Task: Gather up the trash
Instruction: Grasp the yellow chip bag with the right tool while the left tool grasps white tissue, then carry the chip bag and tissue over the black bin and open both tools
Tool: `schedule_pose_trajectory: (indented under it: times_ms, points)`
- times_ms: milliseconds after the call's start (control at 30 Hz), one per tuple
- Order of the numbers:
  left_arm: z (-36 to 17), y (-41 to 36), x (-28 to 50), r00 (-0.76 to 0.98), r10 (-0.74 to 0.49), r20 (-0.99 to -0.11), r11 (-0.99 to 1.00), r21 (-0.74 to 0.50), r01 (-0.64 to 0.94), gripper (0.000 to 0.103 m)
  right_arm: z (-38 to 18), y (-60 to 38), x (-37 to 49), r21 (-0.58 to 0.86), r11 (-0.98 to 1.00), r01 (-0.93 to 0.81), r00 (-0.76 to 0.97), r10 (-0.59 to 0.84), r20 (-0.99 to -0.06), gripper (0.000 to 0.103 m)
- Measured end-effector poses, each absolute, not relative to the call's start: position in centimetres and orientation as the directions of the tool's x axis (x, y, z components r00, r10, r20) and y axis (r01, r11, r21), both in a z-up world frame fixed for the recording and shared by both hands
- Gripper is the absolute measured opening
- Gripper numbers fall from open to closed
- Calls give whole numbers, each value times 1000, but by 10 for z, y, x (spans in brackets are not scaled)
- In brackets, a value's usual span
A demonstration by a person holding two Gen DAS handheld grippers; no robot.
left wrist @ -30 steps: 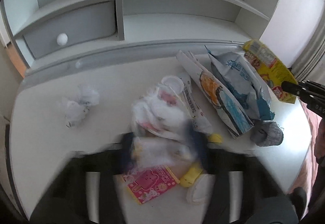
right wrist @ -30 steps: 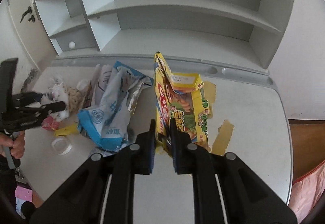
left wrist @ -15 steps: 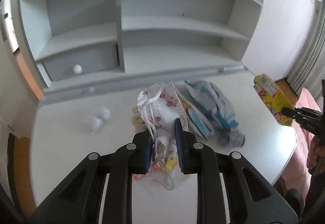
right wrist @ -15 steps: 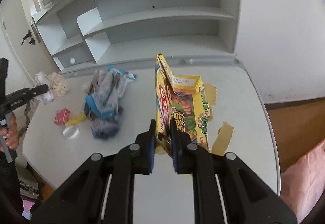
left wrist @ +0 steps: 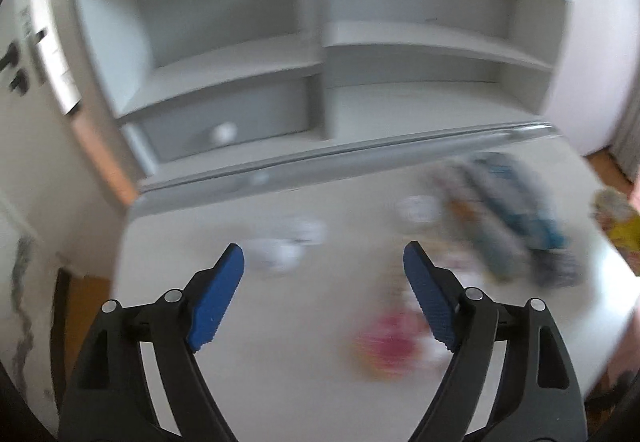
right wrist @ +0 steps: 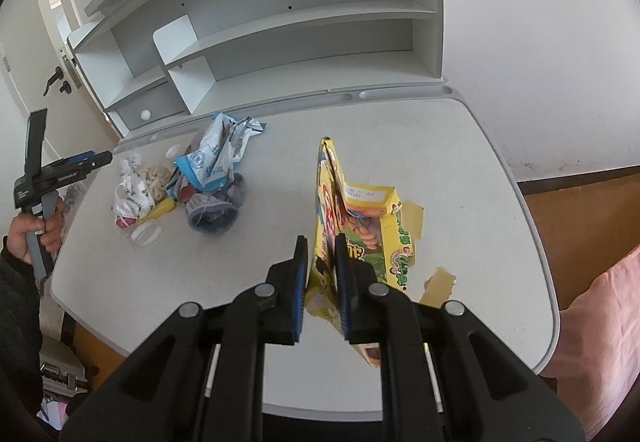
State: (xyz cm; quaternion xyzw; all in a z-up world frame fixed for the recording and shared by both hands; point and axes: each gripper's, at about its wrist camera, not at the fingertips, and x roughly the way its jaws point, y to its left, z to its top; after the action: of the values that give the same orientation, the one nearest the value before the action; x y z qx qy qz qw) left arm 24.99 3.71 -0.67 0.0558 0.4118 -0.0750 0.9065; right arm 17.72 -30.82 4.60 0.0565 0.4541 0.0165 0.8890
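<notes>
Above tabletop (right wrist: 460, 145), right claw (right wrist: 321, 274) gripping torn yellow snack box (right wrist: 360, 226) for throwing away; left claw (left wrist: 323, 282) hanging wide open, holding nothing.

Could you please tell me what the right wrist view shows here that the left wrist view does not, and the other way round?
Only the right wrist view shows the right gripper shut on the torn yellow box, the left hand, and a sharp trash pile. Only the left wrist view shows the left gripper open with nothing between its pads, and a blurred pink wrapper. Both show the white desk, the shelf unit and the blue-and-white bag.
</notes>
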Motion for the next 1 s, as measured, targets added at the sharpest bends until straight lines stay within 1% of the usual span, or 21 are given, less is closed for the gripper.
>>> schedule_pose_trajectory:
  times_ms: [100, 233, 267, 300, 333, 400, 500, 567, 633, 667, 800, 900, 1000]
  points:
    - [-32, 51, 271, 618, -53, -785, 988, 50, 149, 80, 42, -305, 186, 115, 993, 18, 580, 83, -811, 14]
    - [-56, 53, 297, 590, -30, -807, 986, 74, 150, 80, 37, -302, 198, 107, 994, 18, 565, 78, -822, 14]
    - [-60, 54, 302, 579, -31, -815, 987, 68, 148, 73, 37, -302, 200, 104, 994, 18, 562, 76, -824, 14]
    - [-65, 56, 307, 552, -53, -832, 988, 37, 150, 35, 37, -302, 201, 103, 995, 18, 561, 75, -824, 14]
    - [-65, 58, 308, 541, -58, -839, 989, 26, 146, 36, 37, -302, 201, 100, 995, 20, 562, 72, -824, 14]
    - [-58, 60, 304, 544, -27, -839, 992, 45, 118, 34, 40, -304, 201, 98, 995, 23, 567, 67, -821, 14]
    - [-34, 54, 286, 563, -55, -825, 994, 11, 113, 34, 48, -312, 195, 93, 995, 38, 587, 53, -808, 14]
    - [-15, 39, 269, 590, -70, -804, 991, 9, 131, 34, 53, -318, 189, 92, 994, 53, 597, 43, -801, 14]
    - [8, 7, 246, 626, -109, -772, 982, 16, 191, 34, 58, -332, 176, 89, 992, 87, 611, 17, -792, 14]
    - [18, -11, 234, 637, -138, -758, 974, 12, 225, 34, 61, -339, 168, 88, 990, 106, 617, 4, -787, 14]
    - [53, -108, 176, 637, -332, -696, 899, -27, 438, 34, 71, -381, 121, 79, 973, 215, 637, -79, -767, 14]
    - [63, -197, 124, 557, -508, -658, 771, -59, 634, 34, 77, -418, 75, 66, 944, 324, 635, -165, -755, 14]
    - [56, -274, 82, 444, -614, -652, 643, -87, 761, 34, 73, -461, 18, 62, 888, 456, 606, -259, -752, 14]
